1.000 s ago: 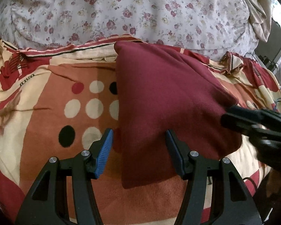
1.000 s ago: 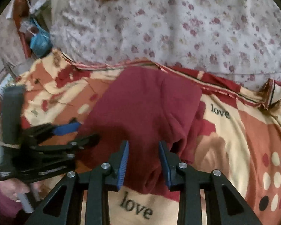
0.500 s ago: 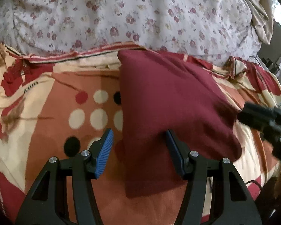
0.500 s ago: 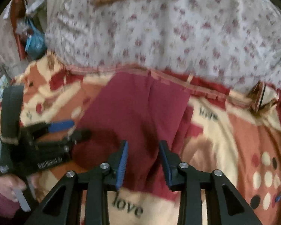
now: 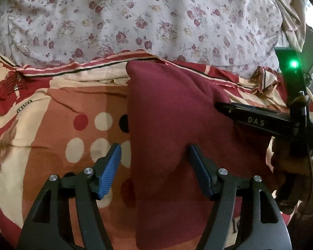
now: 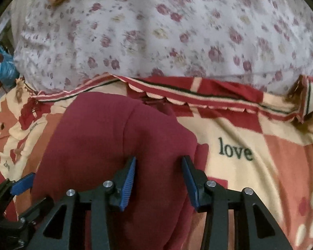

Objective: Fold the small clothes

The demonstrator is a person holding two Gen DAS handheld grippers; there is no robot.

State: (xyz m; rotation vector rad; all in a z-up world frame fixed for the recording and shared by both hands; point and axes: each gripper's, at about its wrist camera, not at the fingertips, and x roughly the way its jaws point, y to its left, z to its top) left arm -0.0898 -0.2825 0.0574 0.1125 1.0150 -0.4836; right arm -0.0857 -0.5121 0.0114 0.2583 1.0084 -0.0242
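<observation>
One maroon garment point(image 5: 177, 137) lies folded on the patterned bedspread point(image 5: 52, 125), with its long axis running away from both cameras toward the floral sheet point(image 5: 135, 20) beyond. Its far end is a blunt corner, close to the striped border of the bedspread; its near end passes below the bottom of both views.

Left gripper point(image 5: 154, 166): fingers apart and opening. The garment's straight left edge runs between them; the left finger sits over bare bedspread, just off that edge, and the right finger sits over the cloth. No pad is seen pressing on the fabric.

Right gripper point(image 6: 158, 175): fingers apart, at a narrower gap, also opening. Maroon cloth fills the space between them and extends past both fingers; neither pad can be seen pinching it.

Left wrist view only: the right gripper point(image 5: 260, 120) seen from the side at the garment's right edge, a green light on its body, part of the hand point(image 5: 292, 173) holding it, and the dotted panel of the bedspread left of the fingers.

Right wrist view only: a lengthwise fold line running down the garment ahead of the left finger, a rounded bulge along its right edge, the word "love" printed right of the fingers, and the left gripper point(image 6: 27, 189) at the lower left. This view is slightly blurred.
</observation>
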